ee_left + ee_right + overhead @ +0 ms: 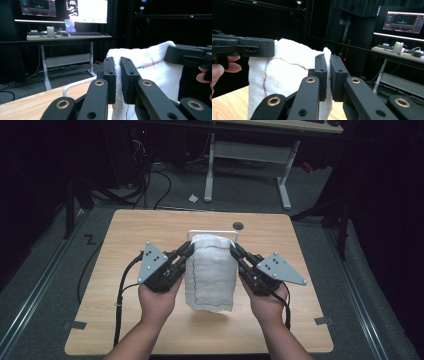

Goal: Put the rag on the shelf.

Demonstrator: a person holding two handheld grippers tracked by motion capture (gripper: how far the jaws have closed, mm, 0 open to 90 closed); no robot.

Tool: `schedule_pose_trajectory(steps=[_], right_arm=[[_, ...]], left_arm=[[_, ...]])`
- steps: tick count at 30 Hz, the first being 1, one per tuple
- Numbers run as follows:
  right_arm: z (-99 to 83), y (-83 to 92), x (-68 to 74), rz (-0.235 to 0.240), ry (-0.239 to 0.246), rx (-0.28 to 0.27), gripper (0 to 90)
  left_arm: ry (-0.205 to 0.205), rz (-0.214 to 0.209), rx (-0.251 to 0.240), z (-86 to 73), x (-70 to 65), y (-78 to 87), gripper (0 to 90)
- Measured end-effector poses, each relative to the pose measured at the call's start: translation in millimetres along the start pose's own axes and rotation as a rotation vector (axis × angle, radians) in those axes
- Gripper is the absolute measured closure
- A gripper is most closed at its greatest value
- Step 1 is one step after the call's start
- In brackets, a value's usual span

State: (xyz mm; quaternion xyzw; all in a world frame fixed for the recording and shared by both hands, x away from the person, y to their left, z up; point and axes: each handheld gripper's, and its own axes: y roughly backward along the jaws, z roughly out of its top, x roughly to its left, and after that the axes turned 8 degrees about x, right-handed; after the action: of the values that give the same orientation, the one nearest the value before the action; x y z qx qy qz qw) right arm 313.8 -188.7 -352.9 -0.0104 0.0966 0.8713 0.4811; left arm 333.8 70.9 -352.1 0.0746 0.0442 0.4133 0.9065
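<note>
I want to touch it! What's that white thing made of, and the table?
The white cloth looks like soft woven cotton: fuzzy, limp, with coloured stitching. Both grippers pinch its top corners. The table looks like smooth pale wood or a wood-look laminate, judging by its grain lines.

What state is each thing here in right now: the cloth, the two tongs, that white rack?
white cloth: held up, hanging, pinched at both top corners
left tongs: shut on the cloth
right tongs: shut on the cloth
white rack: on the table behind the cloth, bare
</note>
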Motion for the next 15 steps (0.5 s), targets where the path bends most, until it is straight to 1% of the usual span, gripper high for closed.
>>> schedule_pose_trajectory(steps=[1,3,4,5,6,7,8,9,10,11,12,13,14,15], right_arm=[[0.0,0.0,0.0,0.0,0.0,0.0,85.8],[2.5,-4.8,-4.9,-0.002,-0.009,0.007,85.8],[6.1,-9.4,-10.1,-0.001,-0.016,0.017,85.8],[6.1,-9.4,-10.1,-0.001,-0.016,0.017,85.8],[8.2,-11.5,-12.4,-0.006,-0.016,0.018,85.8],[13.0,-14.9,-16.8,-0.013,-0.017,0.017,85.8],[15.6,-16.7,-18.9,-0.018,-0.015,0.014,85.8],[18.2,-18.2,-20.8,-0.021,-0.016,0.012,85.8],[18.2,-18.2,-20.8,-0.021,-0.016,0.012,85.8],[20.8,-20.0,-22.6,-0.025,-0.015,0.01,85.8],[26.3,-23.6,-26.2,-0.034,-0.013,0.008,85.8],[28.7,-25.5,-28.5,-0.037,-0.015,0.007,85.9],[28.7,-25.5,-28.5,-0.037,-0.015,0.007,85.9],[33.3,-29.8,-32.7,-0.042,-0.024,0.008,85.9]], left_arm=[[0.0,0.0,0.0,0.0,0.0,0.0,83.6],[-0.003,-0.002,0.004,3.5,3.4,-5.8,83.7],[0.002,-0.012,0.003,7.8,8.2,-12.5,83.7],[0.002,-0.012,0.003,7.8,8.2,-12.5,83.7],[0.001,-0.012,0.003,10.2,11.3,-15.6,83.7],[0.008,-0.016,0.006,12.7,14.0,-19.3,83.7],[0.014,-0.017,0.009,18.7,19.3,-25.3,83.7],[0.011,-0.012,0.007,21.9,21.3,-27.6,83.7],[0.011,-0.012,0.007,21.9,21.3,-27.6,83.7],[0.005,-0.008,0.008,25.5,23.2,-29.7,83.7],[0.005,-0.005,0.005,32.7,27.1,-33.4,83.8],[0.005,-0.005,0.005,32.7,27.1,-33.4,83.8],[0.012,-0.014,0.002,36.0,29.5,-34.9,83.8],[0.017,-0.011,0.003,41.9,32.7,-38.2,83.8]])
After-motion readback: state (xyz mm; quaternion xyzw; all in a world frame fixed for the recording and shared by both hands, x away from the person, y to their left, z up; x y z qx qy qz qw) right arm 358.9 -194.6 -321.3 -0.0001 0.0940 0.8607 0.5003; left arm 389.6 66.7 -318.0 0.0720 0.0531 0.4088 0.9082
